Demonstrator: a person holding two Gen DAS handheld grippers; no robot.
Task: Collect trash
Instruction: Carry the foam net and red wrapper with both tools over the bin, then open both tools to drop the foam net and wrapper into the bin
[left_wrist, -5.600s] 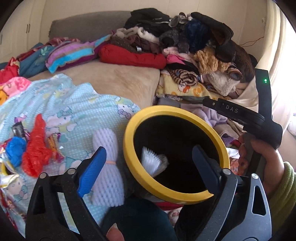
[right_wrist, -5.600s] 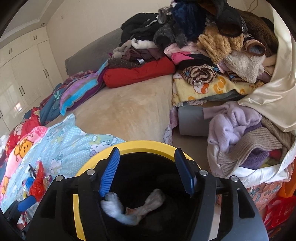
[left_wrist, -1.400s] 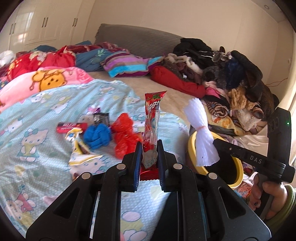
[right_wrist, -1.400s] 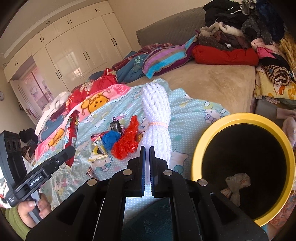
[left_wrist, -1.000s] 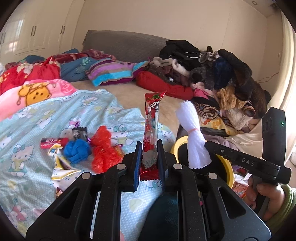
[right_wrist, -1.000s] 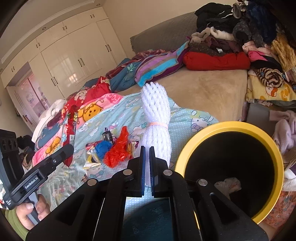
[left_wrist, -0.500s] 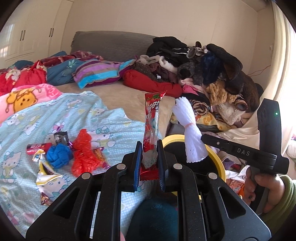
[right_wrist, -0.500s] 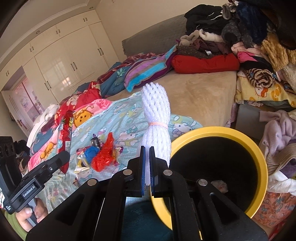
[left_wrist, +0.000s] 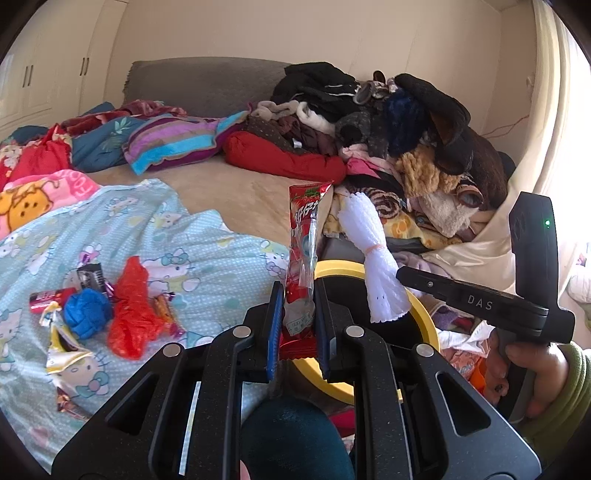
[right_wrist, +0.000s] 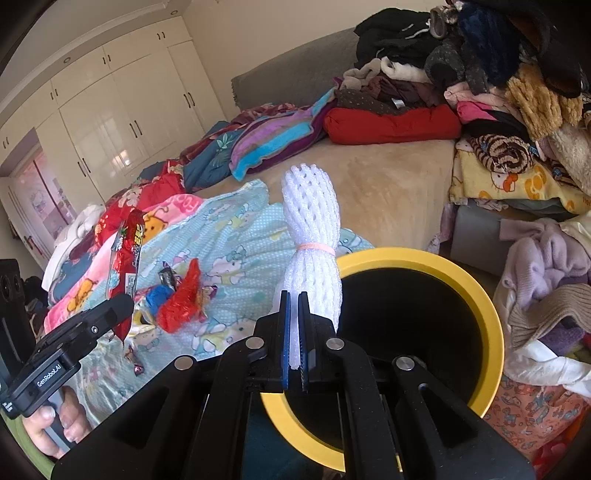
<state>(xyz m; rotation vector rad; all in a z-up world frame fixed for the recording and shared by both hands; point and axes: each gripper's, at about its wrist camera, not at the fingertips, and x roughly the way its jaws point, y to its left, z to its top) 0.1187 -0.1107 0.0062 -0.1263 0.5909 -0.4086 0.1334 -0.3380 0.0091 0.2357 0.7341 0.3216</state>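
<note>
A red snack wrapper (left_wrist: 303, 236) with white lettering was seen beside a white foam net sleeve (right_wrist: 312, 258) tied with a pink band. The bin (right_wrist: 493, 332) was marked by a yellow rim and a black inside. A pale blue sheet (left_wrist: 207, 243) was patterned with cartoon cats and white dots. On it, a red crumpled bag (left_wrist: 133, 306) and a blue wad (left_wrist: 86, 312) were shown. A striped purple and turquoise blanket (left_wrist: 173, 142) was seen further back.

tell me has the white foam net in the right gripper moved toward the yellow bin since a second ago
Yes. In the right wrist view the white foam net, clamped in the right gripper, now overlaps the yellow bin's rim; a second ago it stood left of the rim.
</note>
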